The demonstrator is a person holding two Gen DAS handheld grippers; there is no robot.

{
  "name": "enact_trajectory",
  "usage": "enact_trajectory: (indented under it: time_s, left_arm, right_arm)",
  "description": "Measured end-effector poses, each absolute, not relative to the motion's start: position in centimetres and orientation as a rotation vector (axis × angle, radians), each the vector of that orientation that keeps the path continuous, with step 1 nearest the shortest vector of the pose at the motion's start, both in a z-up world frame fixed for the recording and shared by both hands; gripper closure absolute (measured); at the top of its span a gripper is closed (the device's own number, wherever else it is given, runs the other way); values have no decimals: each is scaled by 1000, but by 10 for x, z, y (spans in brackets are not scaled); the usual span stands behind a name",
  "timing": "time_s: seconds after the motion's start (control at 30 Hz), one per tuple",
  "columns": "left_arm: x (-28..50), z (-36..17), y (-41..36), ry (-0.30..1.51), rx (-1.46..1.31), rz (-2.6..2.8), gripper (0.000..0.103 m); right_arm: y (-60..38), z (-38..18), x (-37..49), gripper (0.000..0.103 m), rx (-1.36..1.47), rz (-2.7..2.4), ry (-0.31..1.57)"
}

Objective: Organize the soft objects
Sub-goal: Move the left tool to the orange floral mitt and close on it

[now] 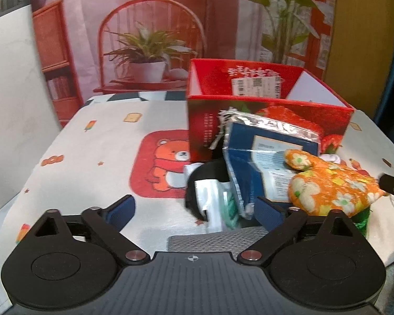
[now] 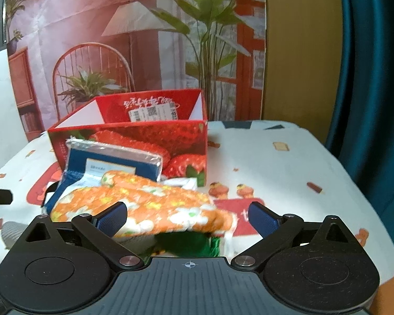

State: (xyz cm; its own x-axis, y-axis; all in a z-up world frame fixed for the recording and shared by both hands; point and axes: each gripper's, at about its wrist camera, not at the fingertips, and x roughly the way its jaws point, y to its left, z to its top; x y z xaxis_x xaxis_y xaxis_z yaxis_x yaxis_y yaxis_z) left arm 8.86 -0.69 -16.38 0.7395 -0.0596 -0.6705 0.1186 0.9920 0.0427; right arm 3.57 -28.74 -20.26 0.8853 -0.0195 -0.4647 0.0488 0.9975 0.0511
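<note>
We have a pile of soft things just in front of the red box (image 2: 134, 141), all on the cartoon-print cloth (image 1: 92, 144). On top lies the orange mitt (image 2: 155, 207), flat on its side. From our right gripper (image 2: 189, 214) its long axis runs left to right, a little uphill to the left, with the thumb (image 2: 113, 178) poking toward the box. From the left camera the same mitt (image 1: 333, 186) sits at right, thumb (image 1: 299, 158) pointing up and left, its cuff end toward the right edge.

Behind it a blue pack (image 1: 252, 157) leans on end against the box, silver top edge up, label facing us. Its lower half is hidden by the mitt in the right view.

Our right fingers (image 2: 113, 216) are spread wide, the left pad right at the mitt's near edge, though we cannot tell if it touches. Our left gripper (image 1: 194, 210) also stands apart, gripping nothing, fingers (image 1: 120, 210) either side of a black object (image 1: 194, 197) with white plastic (image 1: 207, 197) in it; we cannot make out what that is.

Something green (image 2: 186, 244) shows under the mitt, mostly covered. A grey textured thing (image 1: 210, 240) is cut off by the left gripper's body. The box's inside is largely out of sight.
</note>
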Motion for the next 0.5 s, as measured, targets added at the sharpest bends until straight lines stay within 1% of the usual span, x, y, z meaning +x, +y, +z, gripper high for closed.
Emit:
enact_trajectory:
  time_s: [0.13, 0.17, 0.2, 0.23, 0.3, 0.4, 0.5]
  left_arm:
    - [94, -166, -15, 736, 80, -127, 15]
    - [95, -166, -16, 737, 75, -138, 18]
    - [96, -167, -17, 742, 67, -150, 23]
    - [98, -168, -18, 748, 59, -165, 24]
    - [101, -171, -22, 769, 44, -204, 33]
    - [104, -177, -31, 795, 30, -273, 41]
    - [107, -183, -42, 816, 19, -348, 43]
  right_arm:
    - [-285, -213, 57, 13, 17, -20, 505]
    - [-283, -218, 62, 15, 13, -3, 531]
    - [-278, -224, 65, 20, 6, 14, 554]
    - [-274, -229, 67, 21, -5, 30, 573]
    - [-264, -236, 67, 19, -36, 42, 579]
    - [-260, -238, 66, 19, -44, 48, 575]
    - [-263, -239, 67, 19, -10, 52, 580]
